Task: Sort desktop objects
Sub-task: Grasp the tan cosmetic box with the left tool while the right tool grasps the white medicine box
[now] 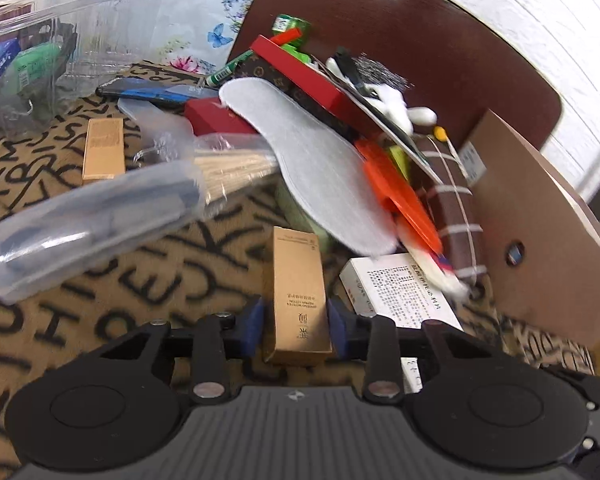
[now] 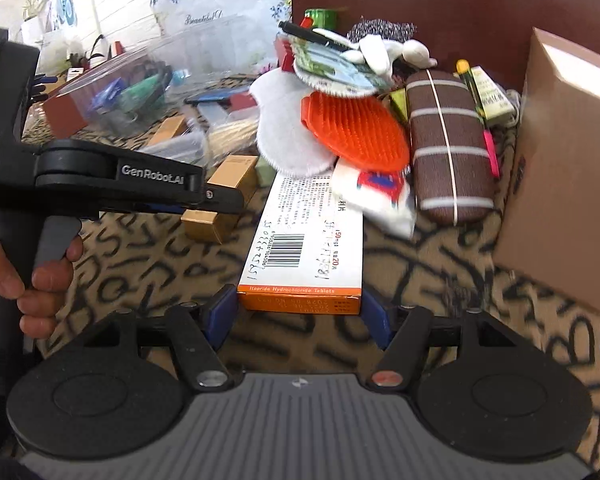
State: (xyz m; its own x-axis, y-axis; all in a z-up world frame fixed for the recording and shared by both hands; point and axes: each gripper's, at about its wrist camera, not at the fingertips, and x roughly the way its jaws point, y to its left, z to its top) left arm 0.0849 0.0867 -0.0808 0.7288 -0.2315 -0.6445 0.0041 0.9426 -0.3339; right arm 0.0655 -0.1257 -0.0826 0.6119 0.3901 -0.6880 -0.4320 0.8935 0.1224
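Note:
A narrow tan carton (image 1: pixel 296 296) lies on the letter-patterned cloth (image 1: pixel 100 320). My left gripper (image 1: pixel 296 326) is shut on its near end, a blue pad against each side. From the right wrist view, the left gripper (image 2: pixel 216 200) reaches in from the left over that tan carton (image 2: pixel 224 196), with a hand (image 2: pixel 32 276) on its handle. A white tablet box with an orange end (image 2: pixel 300 256) lies lengthwise in front of my right gripper (image 2: pixel 300 316), whose blue pads press on the two sides of the orange end.
A heap lies beyond: a white insole (image 1: pixel 308 160), an orange brush (image 2: pixel 352 136), a brown striped case (image 2: pixel 448 148). There is a cardboard box (image 2: pixel 572 168) at right, a clear plastic case (image 1: pixel 88 228) and another tan carton (image 1: pixel 102 148) at left, and a clear bin (image 2: pixel 120 92) at far left.

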